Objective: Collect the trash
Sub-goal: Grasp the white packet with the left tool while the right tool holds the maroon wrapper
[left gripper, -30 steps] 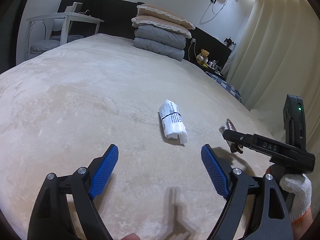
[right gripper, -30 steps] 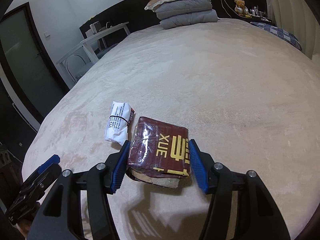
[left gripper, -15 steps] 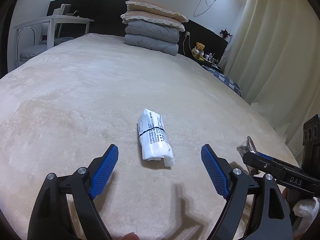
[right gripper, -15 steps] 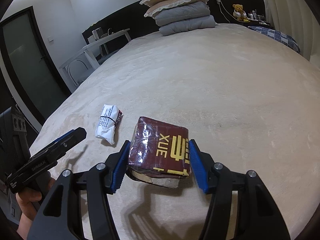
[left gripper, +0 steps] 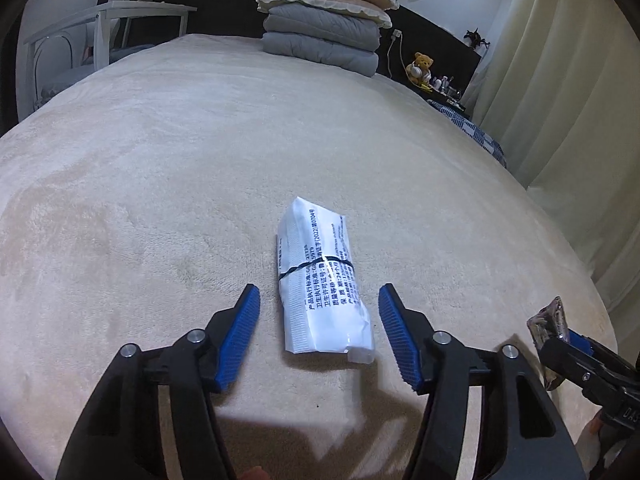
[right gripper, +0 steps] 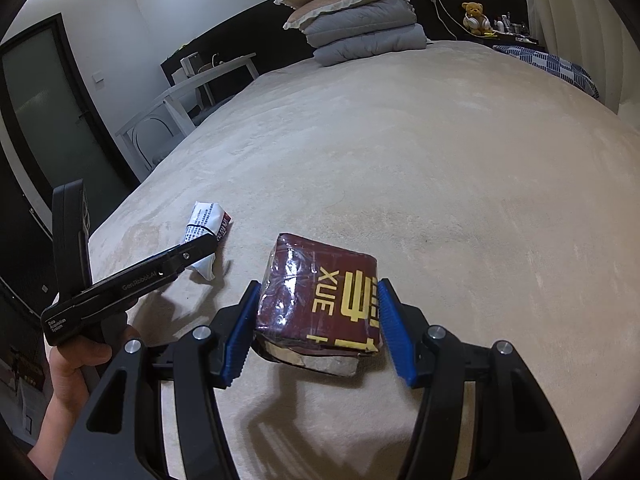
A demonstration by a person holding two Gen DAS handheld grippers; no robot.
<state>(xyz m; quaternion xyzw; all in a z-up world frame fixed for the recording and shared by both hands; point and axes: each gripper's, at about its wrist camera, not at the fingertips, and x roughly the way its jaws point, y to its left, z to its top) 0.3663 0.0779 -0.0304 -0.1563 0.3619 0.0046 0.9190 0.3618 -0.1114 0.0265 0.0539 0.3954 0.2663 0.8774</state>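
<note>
A white printed packet (left gripper: 324,280), banded by a thin black elastic, lies flat on a beige bed (left gripper: 160,180). Its long axis runs away from the left gripper (left gripper: 319,322), toward the stacked pillows (left gripper: 324,16). That gripper's blue jaws stand apart, either side of the packet's near end. The right gripper (right gripper: 316,328) is clamped on a maroon wrapper (right gripper: 320,300), just beside the packet.
</note>
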